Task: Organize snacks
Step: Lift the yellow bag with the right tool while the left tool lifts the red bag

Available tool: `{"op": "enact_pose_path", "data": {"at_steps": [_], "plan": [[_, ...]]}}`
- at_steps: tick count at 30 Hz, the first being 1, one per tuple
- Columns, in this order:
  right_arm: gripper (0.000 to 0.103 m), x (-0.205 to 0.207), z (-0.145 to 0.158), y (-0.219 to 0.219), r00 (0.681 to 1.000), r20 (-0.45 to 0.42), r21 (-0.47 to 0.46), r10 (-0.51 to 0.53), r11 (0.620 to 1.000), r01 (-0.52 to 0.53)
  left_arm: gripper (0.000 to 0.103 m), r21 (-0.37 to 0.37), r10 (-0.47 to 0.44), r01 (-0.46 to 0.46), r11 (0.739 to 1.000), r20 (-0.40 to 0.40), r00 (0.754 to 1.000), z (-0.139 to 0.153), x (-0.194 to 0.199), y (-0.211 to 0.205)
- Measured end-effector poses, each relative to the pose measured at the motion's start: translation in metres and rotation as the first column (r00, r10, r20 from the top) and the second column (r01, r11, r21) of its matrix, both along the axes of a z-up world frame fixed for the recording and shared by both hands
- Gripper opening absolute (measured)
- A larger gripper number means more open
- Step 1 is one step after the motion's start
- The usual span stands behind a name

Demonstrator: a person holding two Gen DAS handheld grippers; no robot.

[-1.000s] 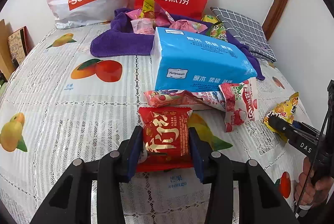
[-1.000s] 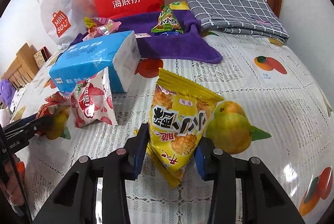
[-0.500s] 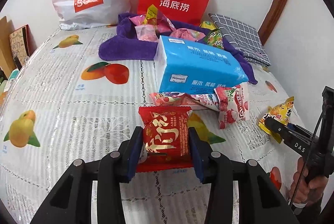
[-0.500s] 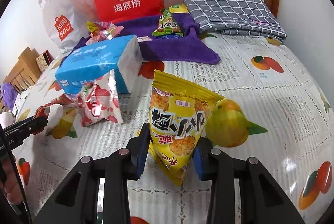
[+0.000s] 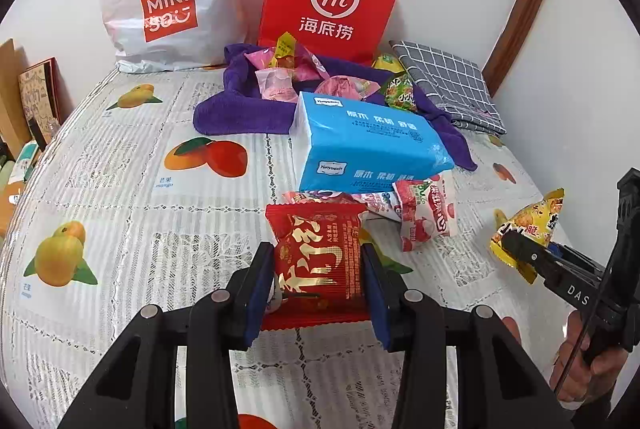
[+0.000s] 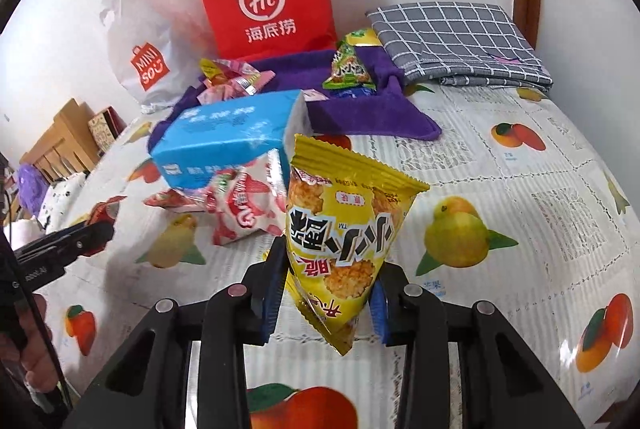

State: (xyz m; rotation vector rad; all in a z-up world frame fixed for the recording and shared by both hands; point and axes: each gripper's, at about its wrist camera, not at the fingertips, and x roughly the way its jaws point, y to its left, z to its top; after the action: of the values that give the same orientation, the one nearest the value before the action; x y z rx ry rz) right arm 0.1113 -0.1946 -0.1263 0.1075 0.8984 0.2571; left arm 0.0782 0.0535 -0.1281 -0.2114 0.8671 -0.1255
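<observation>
Your left gripper (image 5: 318, 279) is clamped on the red snack packet (image 5: 316, 257), jaws narrow, held above the table (image 5: 120, 157) mid-width. Your right gripper (image 6: 326, 293) pinches the yellow snack bag (image 6: 344, 229) toward the right edge. Blue tissue pack (image 5: 368, 145) lies centre; purple towel (image 5: 236, 113) with more snacks near the back edge.

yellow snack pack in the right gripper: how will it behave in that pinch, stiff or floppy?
Probably semi-stiff: the yellow snack pack stands puffed between the right gripper fingers. Likely light, since a pinch near its narrow lower end carries it. The glossy film may slip, and the printed crackers suggest contents that would crush under a harder squeeze.
</observation>
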Motion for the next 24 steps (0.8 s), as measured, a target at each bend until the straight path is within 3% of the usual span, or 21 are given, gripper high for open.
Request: {"op": "enact_pose_path", "data": {"at_steps": [24], "plan": [[0.037, -0.007, 0.049, 0.009, 0.997, 0.075, -0.02, 0.021, 1.0, -0.02, 0.041, 0.011, -0.01, 0.009, 1.0, 0.058, 0.998, 0.048, 0.0, -0.005]]}}
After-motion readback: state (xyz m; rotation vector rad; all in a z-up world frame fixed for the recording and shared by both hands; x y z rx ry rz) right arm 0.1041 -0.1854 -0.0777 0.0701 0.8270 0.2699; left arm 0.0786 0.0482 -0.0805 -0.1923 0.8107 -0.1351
